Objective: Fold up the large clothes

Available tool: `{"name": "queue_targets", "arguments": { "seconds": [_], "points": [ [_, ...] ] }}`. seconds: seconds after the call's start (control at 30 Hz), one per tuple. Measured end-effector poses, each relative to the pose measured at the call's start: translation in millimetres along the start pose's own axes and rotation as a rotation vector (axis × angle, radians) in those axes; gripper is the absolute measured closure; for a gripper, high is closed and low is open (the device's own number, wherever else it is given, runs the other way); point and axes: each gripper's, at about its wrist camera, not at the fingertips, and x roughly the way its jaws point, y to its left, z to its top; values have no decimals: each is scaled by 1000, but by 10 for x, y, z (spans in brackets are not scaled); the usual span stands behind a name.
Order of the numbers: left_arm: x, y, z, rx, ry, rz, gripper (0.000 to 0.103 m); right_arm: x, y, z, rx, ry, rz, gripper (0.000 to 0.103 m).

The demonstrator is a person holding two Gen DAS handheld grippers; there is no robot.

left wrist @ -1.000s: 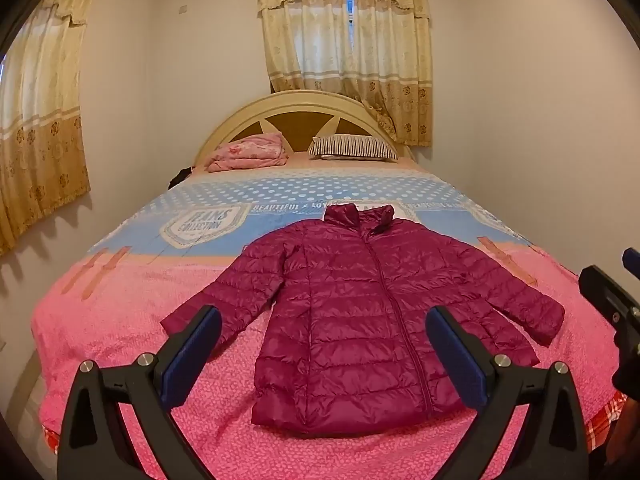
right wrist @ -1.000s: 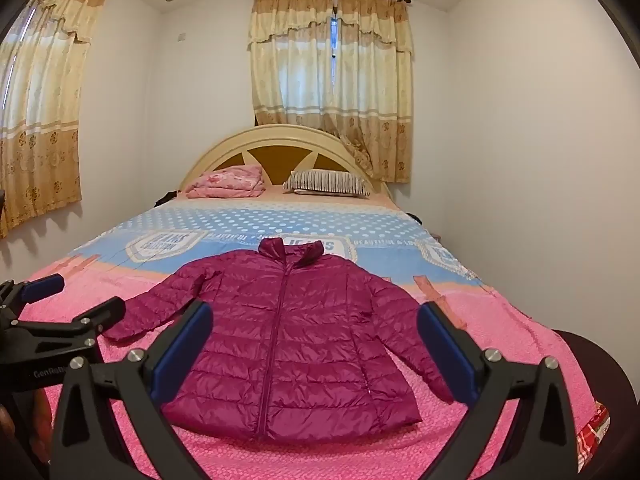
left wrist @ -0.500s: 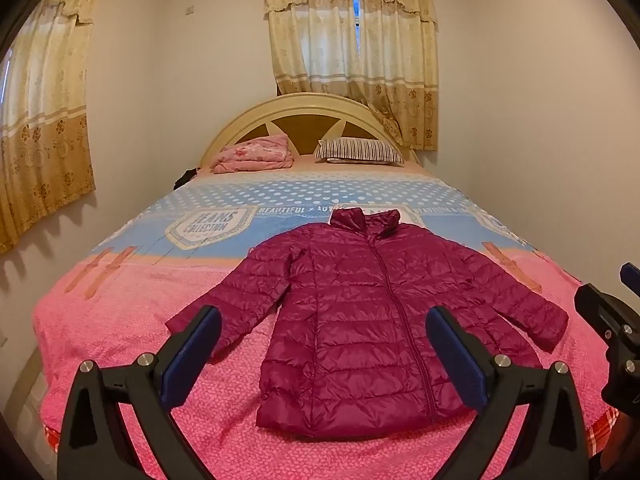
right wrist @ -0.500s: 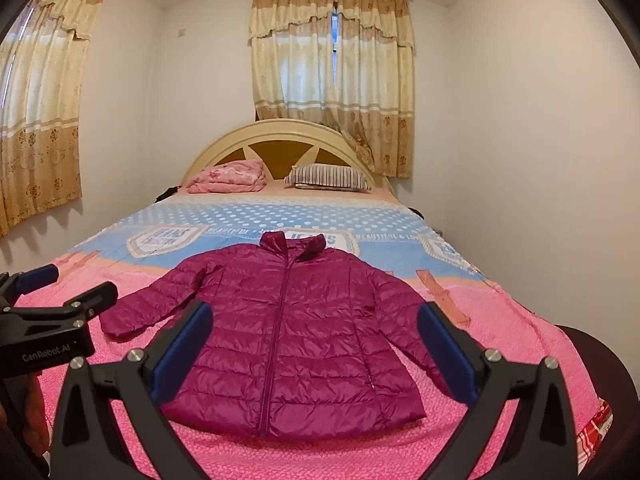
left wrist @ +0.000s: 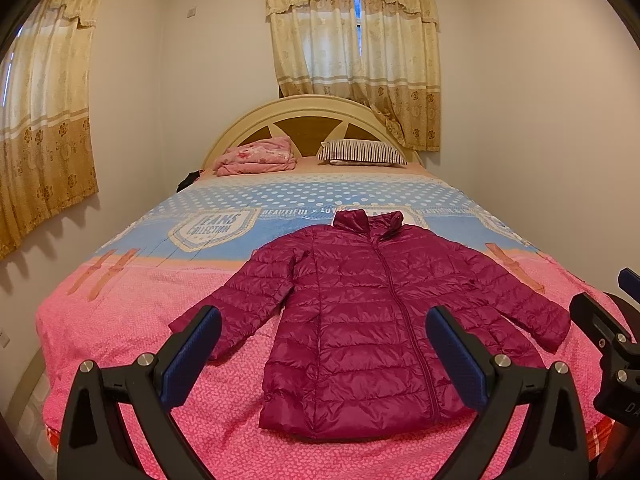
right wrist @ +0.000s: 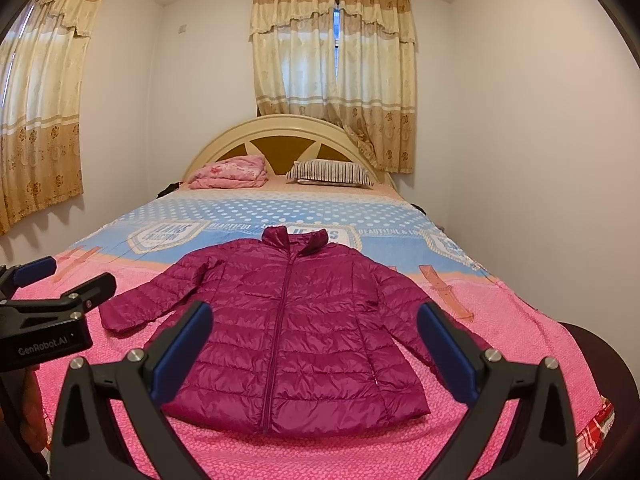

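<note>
Jacket flat, zipped, unfolded

Jacket [left wrist: 376,320] spread front-up across pink near end of bed [left wrist: 120,320], collar toward headboard [left wrist: 308,110], sleeves splayed. Sits a little higher and farther off in both views than a second ago. Left gripper [left wrist: 324,348] and right gripper [right wrist: 314,344] held above near hem, tongs wide, clasping nothing. Striped pillow [left wrist: 362,152] and pink bundle [left wrist: 256,156] unmoved.

In the left wrist view the right gripper [left wrist: 624,292] is cut by the frame's edge, its jaws unreadable; the left gripper's [left wrist: 324,336] fingers hide the jacket's [left wrist: 372,320] cuff and hem corner; the dark item [left wrist: 188,179] beside the folded pink bedding [left wrist: 256,157] is too small to identify.
</note>
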Motion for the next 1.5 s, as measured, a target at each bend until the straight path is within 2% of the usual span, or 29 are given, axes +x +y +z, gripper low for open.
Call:
{"name": "queue_targets", "arguments": {
  "seconds": [1.5],
  "points": [
    [0, -8, -34, 3, -3, 7, 1, 16, 17, -46, -6, 10, 4, 0]
  ]
}}
